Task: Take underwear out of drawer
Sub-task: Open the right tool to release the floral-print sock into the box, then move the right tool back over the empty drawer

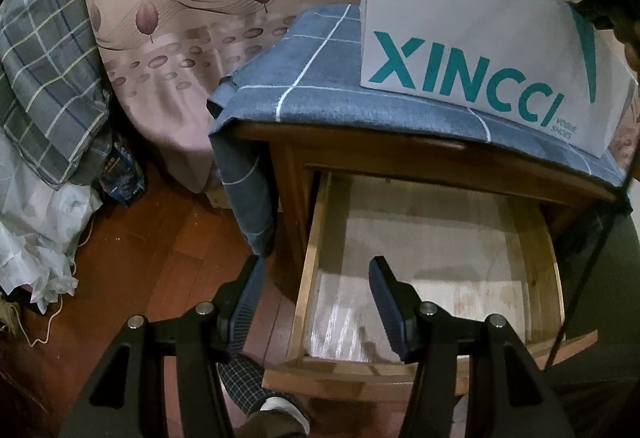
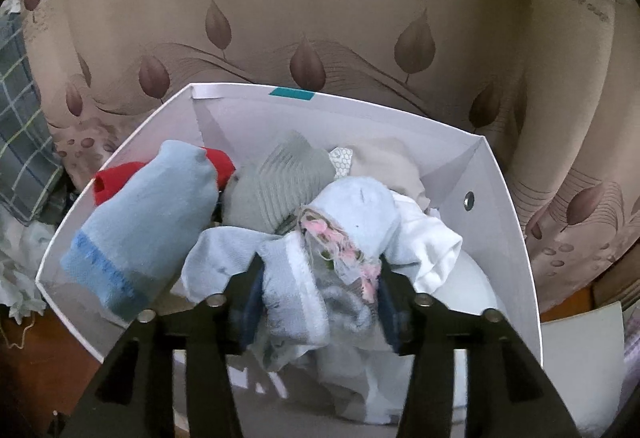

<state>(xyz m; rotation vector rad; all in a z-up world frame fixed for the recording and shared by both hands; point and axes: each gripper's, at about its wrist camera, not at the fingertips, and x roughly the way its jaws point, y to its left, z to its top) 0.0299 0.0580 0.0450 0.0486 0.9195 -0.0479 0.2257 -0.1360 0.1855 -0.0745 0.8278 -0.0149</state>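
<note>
In the left wrist view the wooden drawer (image 1: 316, 222) of the nightstand stands pulled out, and its pale bottom shows nothing in it. My left gripper (image 1: 316, 274) is open and empty, over the drawer's left side wall. In the right wrist view my right gripper (image 2: 320, 278) is shut on a bundle of pale blue and white underwear with pink lace trim (image 2: 340, 250), held over the open white box (image 2: 496, 198). Several rolled garments lie in the box: a light blue one (image 2: 148, 214), a grey one (image 2: 276, 182), a red one (image 2: 110, 178).
The white XINCCI shoe box (image 1: 472, 50) stands on the nightstand's blue checked cloth (image 1: 304, 78). A leaf-patterned bedspread (image 1: 192, 38) hangs behind. Plaid bedding (image 1: 44, 78) and white bags (image 1: 36, 230) lie on the wooden floor (image 1: 140, 238) at left.
</note>
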